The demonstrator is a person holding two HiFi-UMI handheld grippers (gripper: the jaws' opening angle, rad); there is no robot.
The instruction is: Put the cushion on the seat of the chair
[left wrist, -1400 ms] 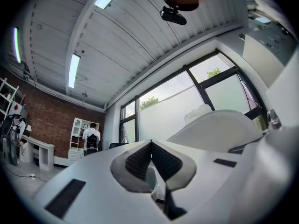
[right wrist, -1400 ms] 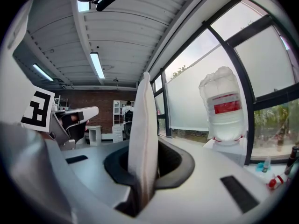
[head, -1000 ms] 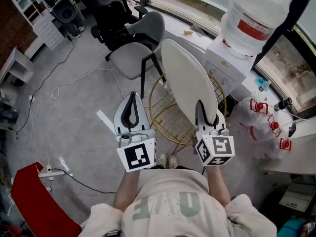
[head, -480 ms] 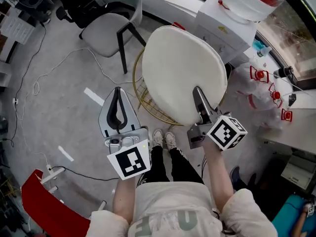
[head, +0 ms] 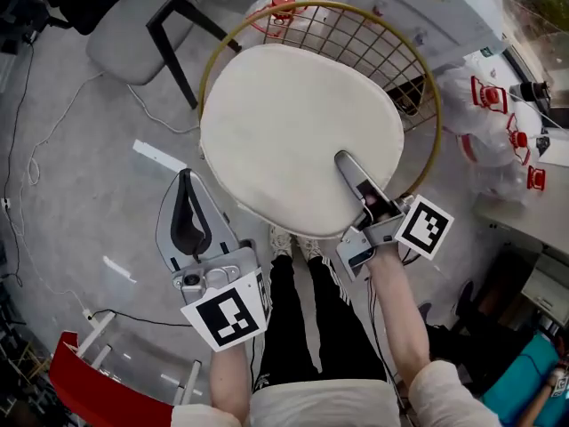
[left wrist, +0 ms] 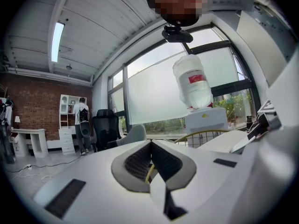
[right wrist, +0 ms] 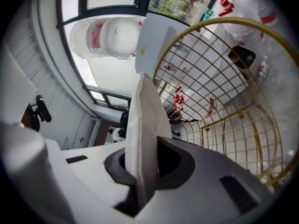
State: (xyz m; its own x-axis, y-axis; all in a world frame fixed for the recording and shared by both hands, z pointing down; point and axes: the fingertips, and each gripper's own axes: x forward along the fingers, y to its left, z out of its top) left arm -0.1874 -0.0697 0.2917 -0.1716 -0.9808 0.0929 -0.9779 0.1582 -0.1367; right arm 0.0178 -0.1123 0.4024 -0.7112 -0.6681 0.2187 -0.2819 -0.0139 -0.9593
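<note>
Office or studio loft: brick wall (left wrist: 28, 101) far left, white shelves (left wrist: 67, 120), black office chair (left wrist: 103, 127), tall windows (left wrist: 154, 92), water-cooler bottle (left wrist: 192, 85) right. Grey concrete floor (head: 80, 212), loose cables (head: 36, 140).

Head view steeply down from above; both gripper views close along own jaws, windowward; all share wire chair (head: 373, 47).

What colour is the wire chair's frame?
The wire frame is gold; the head view shows it best.
</note>
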